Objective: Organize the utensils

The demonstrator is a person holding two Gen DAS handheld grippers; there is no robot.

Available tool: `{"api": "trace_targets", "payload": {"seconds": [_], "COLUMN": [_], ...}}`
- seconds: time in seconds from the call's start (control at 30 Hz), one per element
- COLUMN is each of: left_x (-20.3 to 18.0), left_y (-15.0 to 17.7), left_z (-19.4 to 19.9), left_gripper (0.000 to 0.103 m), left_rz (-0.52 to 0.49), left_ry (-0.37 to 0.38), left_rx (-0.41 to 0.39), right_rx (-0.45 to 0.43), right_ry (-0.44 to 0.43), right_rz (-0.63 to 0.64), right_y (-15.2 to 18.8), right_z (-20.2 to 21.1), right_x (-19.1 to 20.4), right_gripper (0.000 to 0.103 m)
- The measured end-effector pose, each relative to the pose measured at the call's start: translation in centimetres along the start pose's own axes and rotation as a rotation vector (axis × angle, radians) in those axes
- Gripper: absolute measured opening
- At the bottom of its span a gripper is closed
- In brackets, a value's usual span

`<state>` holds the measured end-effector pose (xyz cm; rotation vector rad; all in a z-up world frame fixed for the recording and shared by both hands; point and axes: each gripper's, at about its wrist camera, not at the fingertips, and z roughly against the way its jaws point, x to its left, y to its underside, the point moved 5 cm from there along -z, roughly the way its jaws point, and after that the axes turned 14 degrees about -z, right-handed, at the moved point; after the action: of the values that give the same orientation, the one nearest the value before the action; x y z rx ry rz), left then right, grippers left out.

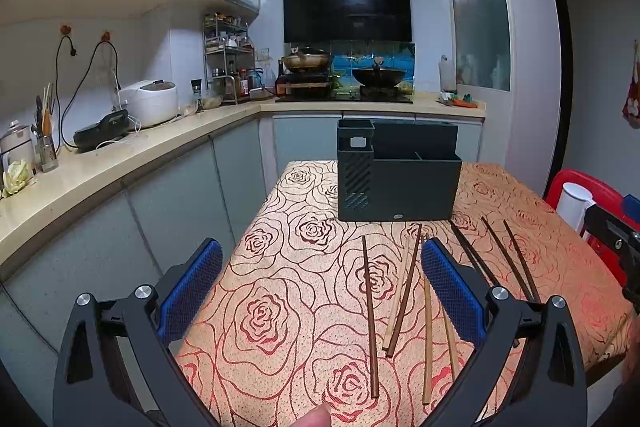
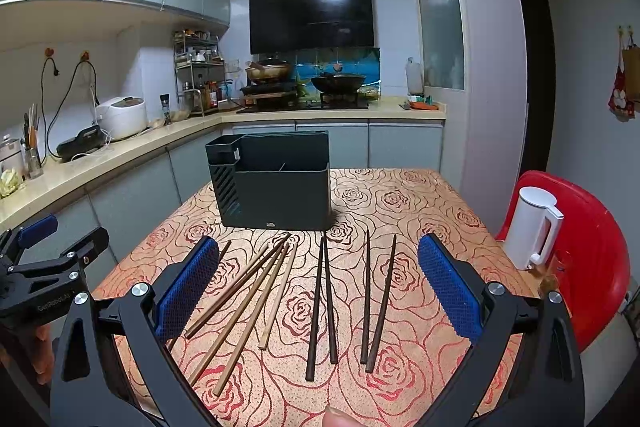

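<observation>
Right wrist view: the right gripper [image 2: 318, 287] hangs over the near edge of the table [image 2: 420, 195], jaws spread wide and empty. Straight ahead between its pads lie the dark chopsticks [image 2: 324, 307], two loose pairs side by side; the lighter chopsticks [image 2: 248, 311] fan out to their left, some crossing at the far tips. Beyond them, toward the far edge, stands the dark holder [image 2: 280, 195], open-topped with several compartments. The left gripper [image 1: 320, 291] is likewise wide open and holding nothing, hovering over the lighter sticks on the near left side.

These sticks look light, stiff and thin, probably smooth enough to roll or swivel in the pads. I'd take one near its middle, pinching across its width, so it stays level and doesn't tip. Lying flat on cloth, they leave little room underneath.
</observation>
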<state>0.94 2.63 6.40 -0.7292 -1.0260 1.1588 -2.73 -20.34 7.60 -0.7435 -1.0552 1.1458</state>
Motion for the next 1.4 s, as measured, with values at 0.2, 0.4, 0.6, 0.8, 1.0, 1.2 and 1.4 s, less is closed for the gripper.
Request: {"api": "trace_targets", "payload": {"seconds": [0.2, 0.4, 0.6, 0.8, 1.0, 1.2, 1.4], "left_x": [0.7, 1.1, -1.2, -3.1, -4.4, -5.3, -6.4], "left_y": [1.6, 3.3, 5.5, 8.3, 9.6, 10.5, 10.5], "left_z": [-1.9, -3.7, -4.9, -6.2, -6.8, -7.4, -6.9], "left_gripper": [0.096, 0.096, 0.096, 0.096, 0.086, 0.057, 0.040], "left_rz": [-0.021, -0.036, -0.090, -0.112, -0.141, -0.149, -0.178], "left_ry": [-0.012, 0.007, 0.088, 0.161, 0.206, 0.244, 0.264], "left_rx": [0.080, 0.149, 0.206, 0.290, 0.316, 0.347, 0.327], "right_rx": [0.044, 0.124, 0.194, 0.242, 0.287, 0.328, 0.344], "right_ry": [0.032, 0.075, 0.140, 0.172, 0.199, 0.195, 0.199], "right_rz": [-0.023, -0.046, -0.025, -0.030, -0.030, -0.022, 0.026], "right_y": [0.5, 2.1, 4.6, 6.2, 7.7, 9.1, 9.9], "right_z": [-1.2, -3.0, -4.4, -5.1, -5.7, -6.2, -6.9], "right_x": [-1.7, -4.2, -6.1, -7.9, -9.0, -9.4, -9.0], "right_gripper": [0.097, 0.097, 0.097, 0.097, 0.097, 0.097, 0.092]}}
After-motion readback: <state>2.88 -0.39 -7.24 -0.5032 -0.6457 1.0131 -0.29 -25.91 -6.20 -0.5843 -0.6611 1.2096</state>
